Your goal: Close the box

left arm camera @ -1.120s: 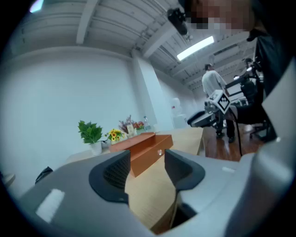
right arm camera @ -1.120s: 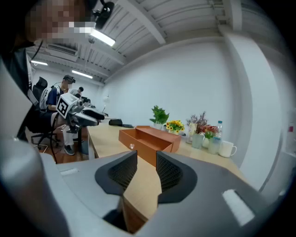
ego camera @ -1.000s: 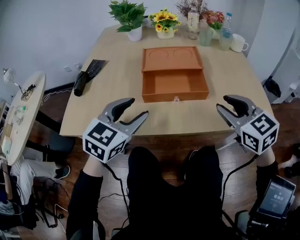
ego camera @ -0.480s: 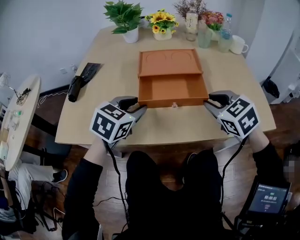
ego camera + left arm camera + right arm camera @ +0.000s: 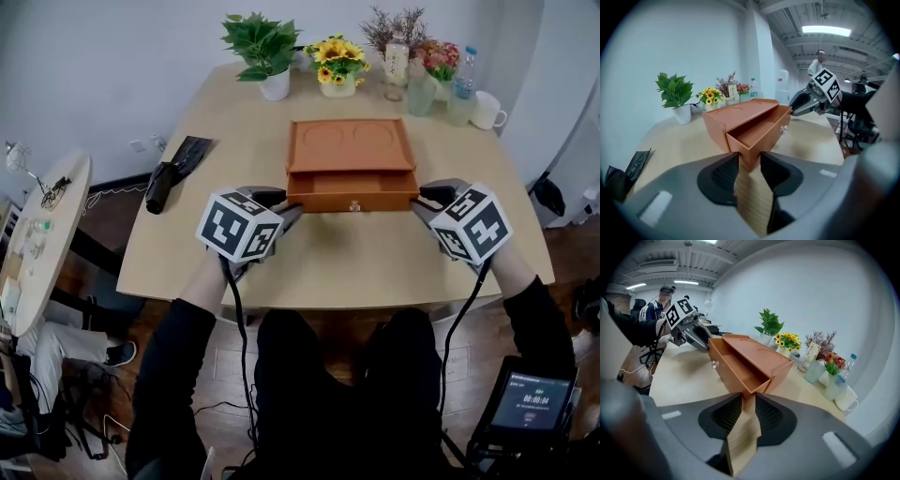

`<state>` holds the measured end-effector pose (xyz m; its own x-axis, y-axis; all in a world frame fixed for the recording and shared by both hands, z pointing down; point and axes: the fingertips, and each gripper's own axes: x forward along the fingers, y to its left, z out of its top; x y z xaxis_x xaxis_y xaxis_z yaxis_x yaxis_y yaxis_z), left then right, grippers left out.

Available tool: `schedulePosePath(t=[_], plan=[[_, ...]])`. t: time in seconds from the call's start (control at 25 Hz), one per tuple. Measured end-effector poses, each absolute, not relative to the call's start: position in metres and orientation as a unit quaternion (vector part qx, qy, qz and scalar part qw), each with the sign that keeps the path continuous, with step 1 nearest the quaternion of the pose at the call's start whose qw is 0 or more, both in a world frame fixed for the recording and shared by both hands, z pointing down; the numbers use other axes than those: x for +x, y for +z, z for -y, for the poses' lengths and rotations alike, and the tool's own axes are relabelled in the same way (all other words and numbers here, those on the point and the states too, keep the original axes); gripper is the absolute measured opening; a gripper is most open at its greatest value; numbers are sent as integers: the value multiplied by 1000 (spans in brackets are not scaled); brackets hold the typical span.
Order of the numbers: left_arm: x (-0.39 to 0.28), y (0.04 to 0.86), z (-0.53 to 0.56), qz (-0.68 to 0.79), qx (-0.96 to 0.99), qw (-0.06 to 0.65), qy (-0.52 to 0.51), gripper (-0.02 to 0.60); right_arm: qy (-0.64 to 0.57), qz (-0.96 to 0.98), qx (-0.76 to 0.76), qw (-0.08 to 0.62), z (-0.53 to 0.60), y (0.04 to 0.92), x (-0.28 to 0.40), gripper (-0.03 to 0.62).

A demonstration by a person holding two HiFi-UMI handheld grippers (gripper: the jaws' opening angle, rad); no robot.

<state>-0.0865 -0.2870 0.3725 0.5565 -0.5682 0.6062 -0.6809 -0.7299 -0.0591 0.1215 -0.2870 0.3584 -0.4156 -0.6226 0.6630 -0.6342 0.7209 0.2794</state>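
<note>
An orange wooden box (image 5: pixel 351 145) stands mid-table, its drawer (image 5: pixel 352 183) pulled out a short way, with a small knob (image 5: pixel 354 205) on the front. My left gripper (image 5: pixel 281 203) is at the drawer's front-left corner; in the left gripper view its jaws (image 5: pixel 750 157) are nearly together with that corner (image 5: pixel 749 161) pinched between the tips. My right gripper (image 5: pixel 427 195) is at the front-right corner, and in the right gripper view its jaws (image 5: pixel 749 398) are closed on that corner (image 5: pixel 750 391). Each gripper also shows in the other's view: right gripper (image 5: pixel 799 105), left gripper (image 5: pixel 701 341).
Along the table's far edge stand a potted plant (image 5: pixel 267 52), yellow flowers (image 5: pixel 337 66), a bottle, a glass (image 5: pixel 420 94) and a white mug (image 5: pixel 487 111). A black object (image 5: pixel 173 161) lies at the left edge. A round side table (image 5: pixel 42 234) stands at left.
Both grippers moved forward from near my lap to the drawer's front corners and their jaws closed. The drawer slid inward from wide open to a narrow opening.
</note>
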Motion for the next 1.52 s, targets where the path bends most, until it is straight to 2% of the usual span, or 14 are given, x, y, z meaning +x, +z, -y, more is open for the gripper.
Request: schedulePosePath(t=[0.32, 0.36, 0.4, 0.52, 0.6, 0.68, 0.76, 0.8, 0.88, 0.92, 0.96, 1.12, 1.28, 1.52], plan=[[-88, 370, 306, 380, 875, 87, 287, 127, 34, 853, 368, 368, 309, 357, 121, 95], [-90, 369, 303, 385, 876, 81, 278, 133, 48, 858, 362, 361, 307, 357, 124, 111], [-93, 365, 301, 391, 878, 73, 266, 159, 65, 863, 358, 350, 306, 354, 127, 148], [-104, 353, 307, 416, 880, 52, 223, 295, 136, 871, 380, 279, 324, 328, 144, 182], [-107, 349, 314, 432, 873, 33, 224, 357, 192, 866, 401, 226, 347, 309, 151, 192], [-99, 335, 310, 453, 848, -58, 267, 374, 231, 857, 406, 216, 367, 305, 148, 196], [-68, 312, 289, 447, 820, -190, 303, 368, 242, 848, 398, 254, 379, 310, 139, 195], [-46, 307, 276, 429, 817, -227, 310, 352, 245, 842, 395, 273, 384, 311, 137, 183], [-6, 314, 260, 389, 831, -231, 324, 233, 251, 829, 404, 294, 396, 307, 138, 169], [7, 324, 257, 374, 839, -212, 334, 145, 253, 824, 408, 302, 401, 306, 139, 138], [15, 334, 257, 363, 848, -182, 341, 90, 256, 820, 406, 310, 403, 307, 138, 129], [29, 356, 265, 353, 874, -52, 329, 81, 267, 824, 373, 333, 399, 317, 118, 130], [15, 363, 287, 400, 844, -60, 352, 83, 244, 818, 375, 362, 397, 326, 114, 129], [18, 374, 303, 411, 839, -47, 353, 71, 231, 824, 375, 356, 395, 325, 113, 127]])
